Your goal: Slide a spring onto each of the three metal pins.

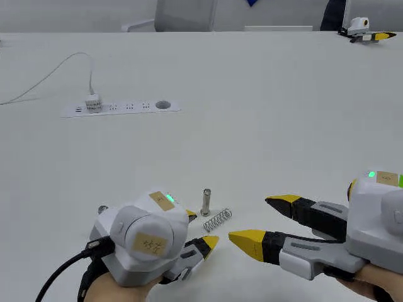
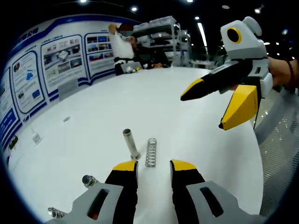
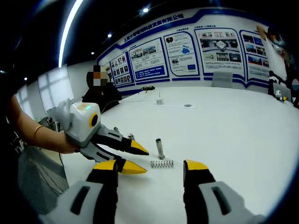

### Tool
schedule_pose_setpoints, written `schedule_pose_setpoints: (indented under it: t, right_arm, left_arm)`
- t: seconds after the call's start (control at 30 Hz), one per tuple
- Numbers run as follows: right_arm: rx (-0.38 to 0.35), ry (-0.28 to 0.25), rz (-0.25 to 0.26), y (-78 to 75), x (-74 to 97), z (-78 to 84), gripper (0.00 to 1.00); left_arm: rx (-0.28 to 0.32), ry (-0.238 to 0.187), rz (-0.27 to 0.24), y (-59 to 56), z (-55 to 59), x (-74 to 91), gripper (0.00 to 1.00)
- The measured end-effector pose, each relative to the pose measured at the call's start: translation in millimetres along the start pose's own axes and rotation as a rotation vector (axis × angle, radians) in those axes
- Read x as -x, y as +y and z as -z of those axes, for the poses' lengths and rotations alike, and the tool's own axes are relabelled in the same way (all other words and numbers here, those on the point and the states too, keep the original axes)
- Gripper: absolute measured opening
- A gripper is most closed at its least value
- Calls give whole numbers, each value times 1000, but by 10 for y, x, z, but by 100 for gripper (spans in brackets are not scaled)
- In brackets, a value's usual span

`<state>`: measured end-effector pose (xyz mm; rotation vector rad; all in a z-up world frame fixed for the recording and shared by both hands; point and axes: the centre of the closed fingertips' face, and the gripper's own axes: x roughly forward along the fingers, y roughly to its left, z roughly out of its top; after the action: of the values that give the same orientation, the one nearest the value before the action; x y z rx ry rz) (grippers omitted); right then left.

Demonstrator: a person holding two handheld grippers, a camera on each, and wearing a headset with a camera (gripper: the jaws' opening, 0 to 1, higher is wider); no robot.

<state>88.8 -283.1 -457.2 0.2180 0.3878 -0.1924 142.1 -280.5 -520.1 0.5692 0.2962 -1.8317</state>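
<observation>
One spring (image 1: 217, 219) is found lying flat on the table (image 1: 252, 126), just beside the upright pin (image 1: 206, 201). Its long axis runs straight ahead of the left gripper (image 1: 201, 228), judged the nearer. The left jaws are part open, and those of the right gripper (image 1: 249, 218) wider. Nothing is held.

Nothing could be read. Two tan stickers (image 1: 151, 242) sat on the left gripper (image 1: 201, 228) and another tan label (image 1: 387, 178) on the right gripper (image 1: 249, 218), their marks too small. The wall boards (image 3: 187, 46) and the line of characters (image 3: 154, 23) along their top edge were too blurred.
</observation>
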Motion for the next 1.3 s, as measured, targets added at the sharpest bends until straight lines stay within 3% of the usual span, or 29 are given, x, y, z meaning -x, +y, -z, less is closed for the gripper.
schedule_pose_setpoints:
  t: [0.27,0.63,1.1,1.3]
  right_arm:
    - [13,8,-12,-5,53,42,57]
    - [2,3,25,-110,117,78,56]
    - [-10,5,44,-146,141,94,55]
    - [-20,4,44,-149,136,86,55]
  left_arm:
    - [7,29,7,35,54,-107,24]
    - [2,51,21,64,92,-205,18]
    - [27,56,19,64,96,-230,11]
    - [37,64,41,33,119,-196,10]
